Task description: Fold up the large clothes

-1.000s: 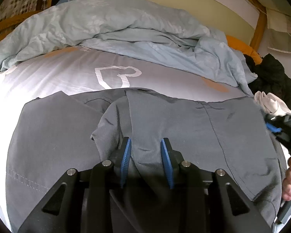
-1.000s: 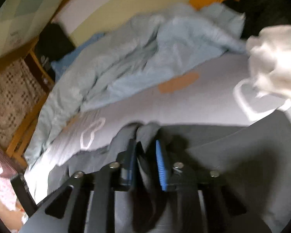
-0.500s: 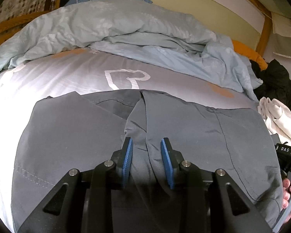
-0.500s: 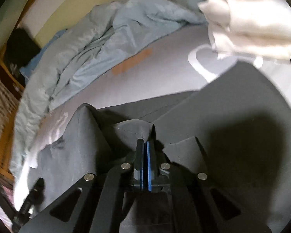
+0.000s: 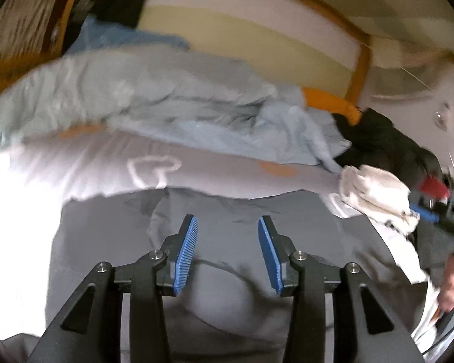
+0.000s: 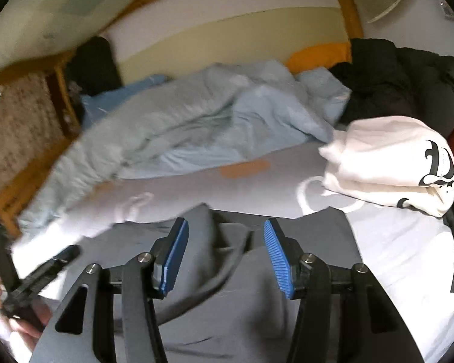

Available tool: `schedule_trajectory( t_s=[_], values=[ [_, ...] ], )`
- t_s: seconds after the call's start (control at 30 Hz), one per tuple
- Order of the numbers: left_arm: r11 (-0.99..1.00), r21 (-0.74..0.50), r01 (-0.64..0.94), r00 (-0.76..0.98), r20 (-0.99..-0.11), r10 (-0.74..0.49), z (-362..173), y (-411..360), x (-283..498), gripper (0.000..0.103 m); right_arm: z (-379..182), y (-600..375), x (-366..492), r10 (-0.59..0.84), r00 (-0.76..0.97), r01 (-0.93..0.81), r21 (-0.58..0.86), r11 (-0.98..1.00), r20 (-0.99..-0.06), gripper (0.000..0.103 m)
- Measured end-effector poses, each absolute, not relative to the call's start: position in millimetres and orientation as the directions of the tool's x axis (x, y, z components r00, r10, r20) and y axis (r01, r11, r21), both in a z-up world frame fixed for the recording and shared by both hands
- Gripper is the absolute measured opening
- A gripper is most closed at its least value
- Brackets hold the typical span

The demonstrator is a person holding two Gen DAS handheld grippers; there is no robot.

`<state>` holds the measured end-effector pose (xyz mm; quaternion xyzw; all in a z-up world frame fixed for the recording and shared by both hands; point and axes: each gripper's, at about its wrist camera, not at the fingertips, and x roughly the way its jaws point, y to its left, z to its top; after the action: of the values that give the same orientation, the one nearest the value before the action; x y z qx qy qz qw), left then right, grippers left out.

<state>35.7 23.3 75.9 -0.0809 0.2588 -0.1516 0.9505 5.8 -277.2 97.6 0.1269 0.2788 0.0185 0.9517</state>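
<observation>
Left wrist view: the left gripper (image 5: 227,243) hangs above the grey garment (image 5: 112,242), jaws parting and moderately wide, blue pads clear of the cloth; nothing is clamped between them; the garment spreads from 9 o'clock to 3 o'clock across the lower half of the view, lying on the pale bed sheet (image 5: 84,169), its far edge a fairly straight line, which suggests a fold just laid down and let go. Right wrist view: the right gripper (image 6: 226,249) likewise stands open and widening over the grey garment (image 6: 227,308); a raised ridge of cloth runs between its pads but is not pinched, as far as can be told; probably both tools let go together so that the folded layer settles flat.

Surroundings: the crumpled blue duvet (image 6: 215,115) is heaped toward 12 o'clock, pushed back, presumably to leave working room; a folded white garment (image 6: 390,163) with a black print rests at 2 o'clock, set apart from the grey one; dark clothes (image 6: 396,72) lie piled behind it.

Limits: both views are smeared by motion; the near edge of the grey garment is hidden under the gripper frames; its kind, whether trousers or jacket, cannot be told; the person's hand (image 5: 452,281) at 4 o'clock is cut by the rim.
</observation>
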Motion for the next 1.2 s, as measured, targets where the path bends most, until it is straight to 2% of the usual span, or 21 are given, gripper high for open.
schedule_trajectory(
  t_s=[0.07,0.1,0.13,0.27,0.37,0.5,0.6,0.67,0.8,0.9,0.93,0.97,1.03,1.07,1.1,1.13,1.2],
  values=[
    [0.941,-0.172,0.291,0.820,-0.461,-0.339,78.8,4.5,18.8,0.041,114.0,-270.4,-12.7,0.152,0.858,-0.010,0.279,0.960,-0.490,0.056],
    [0.936,-0.163,0.312,0.809,-0.471,-0.352,74.9,-5.4,13.0,0.041,118.4,-269.7,-26.6,0.157,0.868,-0.024,0.275,0.961,-0.471,0.061],
    [0.926,-0.176,0.334,0.784,-0.494,-0.376,67.3,-14.0,10.9,0.041,121.5,-268.0,-35.6,0.152,0.875,-0.029,0.264,0.964,-0.459,0.068],
    [0.907,-0.299,0.295,0.691,-0.589,-0.419,22.0,-26.4,18.9,0.038,117.7,-255.2,-75.1,0.069,0.891,0.001,0.154,0.988,-0.448,0.071],
    [0.921,-0.293,0.256,0.649,-0.654,-0.389,-13.2,-32.8,24.3,0.036,97.1,-260.7,-91.3,0.085,0.872,0.000,0.175,0.985,-0.482,0.072],
    [0.930,-0.267,0.252,0.655,-0.660,-0.367,-13.3,-38.4,18.3,0.036,57.7,-272.8,-100.0,0.072,0.827,0.045,0.194,0.980,-0.558,0.072],
    [0.936,-0.235,0.261,0.700,-0.622,-0.351,-3.7,-35.2,0.2,0.035,36.8,-279.9,-107.4,0.013,0.818,0.092,0.153,0.984,-0.576,0.072],
    [0.950,-0.165,0.264,0.768,-0.560,-0.310,8.7,-33.7,-24.2,0.035,29.1,-282.1,-114.8,-0.003,0.819,0.099,0.136,0.986,-0.574,0.072],
    [0.960,-0.093,0.264,0.843,-0.461,-0.277,25.4,-25.1,-65.4,0.035,24.3,-281.1,-137.5,0.007,0.846,0.070,0.123,0.990,-0.533,0.072],
    [0.969,-0.070,0.236,0.857,-0.455,-0.242,33.0,-17.4,-87.3,0.035,23.0,-275.7,-153.2,0.008,0.870,0.044,0.093,0.995,-0.494,0.072],
    [0.969,-0.065,0.237,0.863,-0.444,-0.241,35.4,-15.0,-96.8,0.036,21.0,-272.5,-159.1,0.004,0.877,0.039,0.079,0.996,-0.480,0.076],
    [0.970,-0.040,0.242,0.876,-0.422,-0.235,37.7,-12.8,-109.9,0.038,19.6,-269.5,-162.4,0.003,0.882,0.035,0.072,0.997,-0.471,0.080],
    [0.971,0.047,0.235,0.902,-0.383,-0.200,37.5,-13.1,-131.6,0.059,14.1,-264.2,-169.0,0.045,0.889,-0.002,0.095,0.995,-0.455,0.082],
    [0.971,0.100,0.217,0.919,-0.356,-0.168,34.7,-13.7,-141.0,0.067,11.9,-263.3,-169.7,0.071,0.887,-0.019,0.117,0.993,-0.457,0.082],
    [0.970,0.145,0.195,0.934,-0.330,-0.138,30.7,-13.9,-147.6,0.079,7.5,-261.4,-170.7,0.099,0.882,-0.033,0.149,0.988,-0.460,0.082],
    [0.968,0.183,0.173,0.944,-0.311,-0.110,24.5,-14.0,-153.6,0.085,4.0,-258.1,-172.0,0.112,0.882,-0.039,0.166,0.985,-0.458,0.082],
    [0.965,0.182,0.190,0.932,-0.341,-0.119,13.8,-10.8,-157.5,0.086,-0.4,-247.8,-175.0,0.116,0.882,-0.059,0.137,0.989,-0.456,0.082]
  ],
)
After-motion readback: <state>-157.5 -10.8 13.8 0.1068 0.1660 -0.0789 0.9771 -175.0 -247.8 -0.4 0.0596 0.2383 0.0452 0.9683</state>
